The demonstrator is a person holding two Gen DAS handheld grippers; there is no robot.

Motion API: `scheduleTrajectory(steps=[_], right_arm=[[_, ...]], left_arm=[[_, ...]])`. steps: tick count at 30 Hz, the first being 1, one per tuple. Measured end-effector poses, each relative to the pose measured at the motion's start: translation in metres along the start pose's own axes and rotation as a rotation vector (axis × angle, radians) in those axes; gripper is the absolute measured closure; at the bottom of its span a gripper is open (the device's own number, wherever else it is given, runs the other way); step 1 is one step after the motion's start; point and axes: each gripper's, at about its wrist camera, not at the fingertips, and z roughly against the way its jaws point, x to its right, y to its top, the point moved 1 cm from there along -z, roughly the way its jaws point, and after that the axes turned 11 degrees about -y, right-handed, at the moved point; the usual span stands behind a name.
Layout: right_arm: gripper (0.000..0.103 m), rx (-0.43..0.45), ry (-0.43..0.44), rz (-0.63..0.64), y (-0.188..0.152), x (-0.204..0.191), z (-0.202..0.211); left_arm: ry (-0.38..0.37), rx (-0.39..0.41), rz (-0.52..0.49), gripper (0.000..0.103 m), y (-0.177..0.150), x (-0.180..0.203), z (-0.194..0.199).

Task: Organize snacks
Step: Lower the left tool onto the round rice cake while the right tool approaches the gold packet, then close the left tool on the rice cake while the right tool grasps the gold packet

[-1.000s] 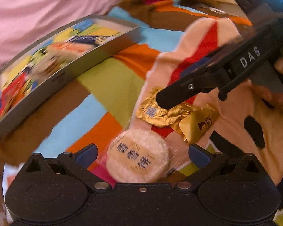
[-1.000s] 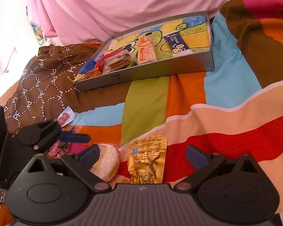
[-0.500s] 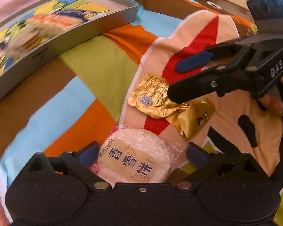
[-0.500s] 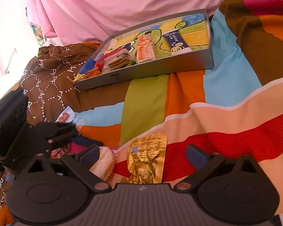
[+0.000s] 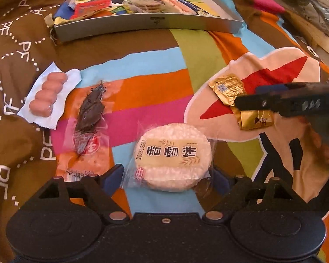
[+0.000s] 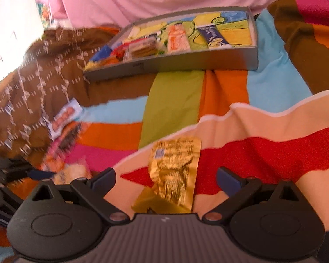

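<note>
Both grippers sit low with jaws spread and nothing clamped: the left gripper (image 5: 165, 176) straddles the round rice cracker (image 5: 173, 156), the right gripper (image 6: 165, 178) brackets the gold packet (image 6: 175, 168) — each seemingly lined up for a pick. Past them, toward 10 o'clock, the sausage pack (image 5: 48, 96) and dark snack (image 5: 88, 118) lie loose on the striped blanket (image 5: 155, 89), while the grey tray (image 5: 147, 23) at 12 o'clock already holds several snacks — likely the destination.

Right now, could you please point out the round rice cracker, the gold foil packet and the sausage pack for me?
Round rice cracker (image 5: 172, 156): left wrist view, on its printed label.
Gold foil packet (image 6: 175, 166): right wrist view, on its crinkled middle.
Sausage pack (image 5: 48, 95): left wrist view, on the sausages.
</note>
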Motion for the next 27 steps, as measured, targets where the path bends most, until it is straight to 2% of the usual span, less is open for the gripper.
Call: scheduleTrajectory(steps=[6, 8, 13, 18, 23, 27], right_arm=[[0.013, 0.038, -0.165, 0.141, -0.019, -0.028, -0.001], [0.015, 0.044, -0.187, 0.164, -0.023, -0.032, 0.0], [0.024, 0.036, -0.166, 0.164, -0.023, -0.033, -0.001], [0.038, 0.036, -0.135, 0.186, -0.023, -0.036, -0.001], [0.045, 0.044, -0.123, 0.204, -0.024, -0.039, -0.001], [0.042, 0.04, -0.121, 0.206, -0.023, -0.04, -0.002]], left_arm=[[0.004, -0.017, -0.006, 0.011, 0.008, 0.001, -0.005], [-0.002, -0.021, -0.011, 0.009, 0.01, 0.001, -0.007], [-0.023, -0.04, -0.022, 0.004, 0.015, 0.001, -0.012], [-0.041, -0.064, -0.04, 0.003, 0.023, 0.001, -0.019], [-0.029, -0.062, -0.008, 0.011, 0.03, -0.003, -0.024], [-0.02, -0.063, -0.017, 0.019, 0.027, -0.003, -0.021]])
